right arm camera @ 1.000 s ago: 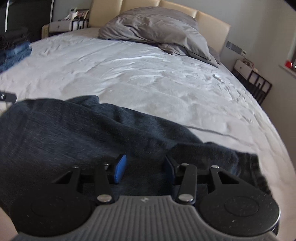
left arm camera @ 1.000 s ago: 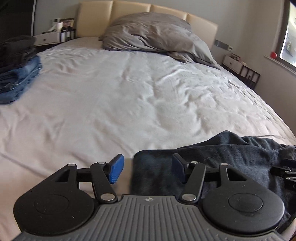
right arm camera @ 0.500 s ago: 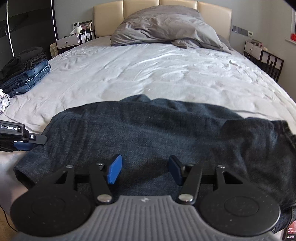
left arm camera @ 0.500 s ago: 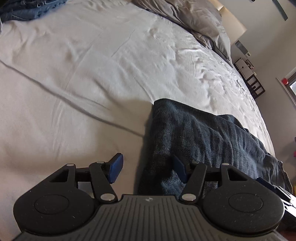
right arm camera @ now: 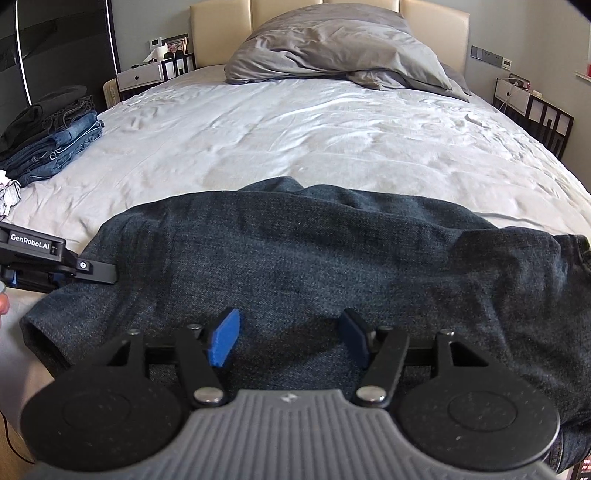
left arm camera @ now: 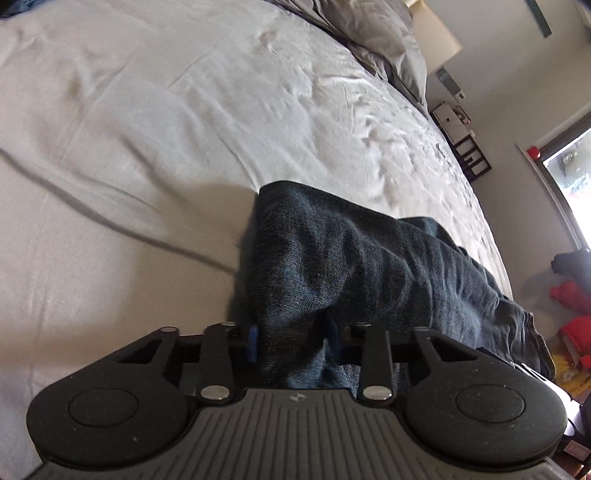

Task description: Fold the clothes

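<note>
Left wrist view: my left gripper (left arm camera: pixel 291 341) has its fingers (left arm camera: pixel 252 342) drawn in on a bunched fold of the dark jeans (left arm camera: pixel 369 258), at the garment's left end; the cloth fills the gap between the blue pads. The jeans run away to the right across the white sheet (left arm camera: pixel 166 129) of the bed (left arm camera: pixel 55 295), close to its near edge. A grey pillow (left arm camera: pixel 384 40) lies at the far end of the bed.

Right wrist view: my right gripper (right arm camera: pixel 290 338) sits low over the middle of the jeans (right arm camera: pixel 314 258) with its fingers (right arm camera: pixel 224 338) spread wide and nothing between them; whether the pads touch the cloth I cannot tell. The jeans lie crosswise on the bed (right arm camera: pixel 295 140), rumpled, one open leg end at the left. The left gripper (right arm camera: pixel 55 258) enters from the left edge, touching that end of the garment. A stack of folded jeans (right arm camera: pixel 55 144) rests on the bed's far left edge, well apart. The grey pillow (right arm camera: pixel 332 51) leans against the cream headboard (right arm camera: pixel 436 22), with a nightstand (right arm camera: pixel 532 107) at the right.
</note>
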A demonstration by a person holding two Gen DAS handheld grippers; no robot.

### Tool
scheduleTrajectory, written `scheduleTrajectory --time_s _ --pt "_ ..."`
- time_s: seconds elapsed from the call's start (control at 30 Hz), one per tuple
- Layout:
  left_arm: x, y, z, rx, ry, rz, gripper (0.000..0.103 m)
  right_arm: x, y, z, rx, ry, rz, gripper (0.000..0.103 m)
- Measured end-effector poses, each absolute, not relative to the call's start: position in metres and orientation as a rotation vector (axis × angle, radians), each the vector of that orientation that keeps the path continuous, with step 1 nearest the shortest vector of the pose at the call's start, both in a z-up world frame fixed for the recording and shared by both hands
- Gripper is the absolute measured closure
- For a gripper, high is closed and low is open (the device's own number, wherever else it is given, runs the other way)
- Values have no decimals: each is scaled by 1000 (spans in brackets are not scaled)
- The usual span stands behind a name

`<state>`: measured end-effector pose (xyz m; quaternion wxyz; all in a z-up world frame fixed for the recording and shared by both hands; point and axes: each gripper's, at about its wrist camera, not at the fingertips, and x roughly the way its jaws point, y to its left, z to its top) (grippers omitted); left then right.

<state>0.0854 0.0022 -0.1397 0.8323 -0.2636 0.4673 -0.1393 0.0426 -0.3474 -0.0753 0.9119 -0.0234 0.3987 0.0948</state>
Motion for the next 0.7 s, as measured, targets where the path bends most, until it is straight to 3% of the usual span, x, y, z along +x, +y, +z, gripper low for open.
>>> scheduleTrajectory --time_s 0.07,0.17,0.47,0.7 --pt "80 -5 -129 -492 952 -279 88 43 -347 -74 -50 825 195 39" --pt "73 -11 -111 -448 904 -255 92 44 -347 -73 -52 830 193 39" --pt "65 6 -60 -420 789 -239 94 47 -326 -62 -36 833 247 39" --pt "53 78 -37 -438 768 -99 94 50 -268 -57 -41 864 414 39"
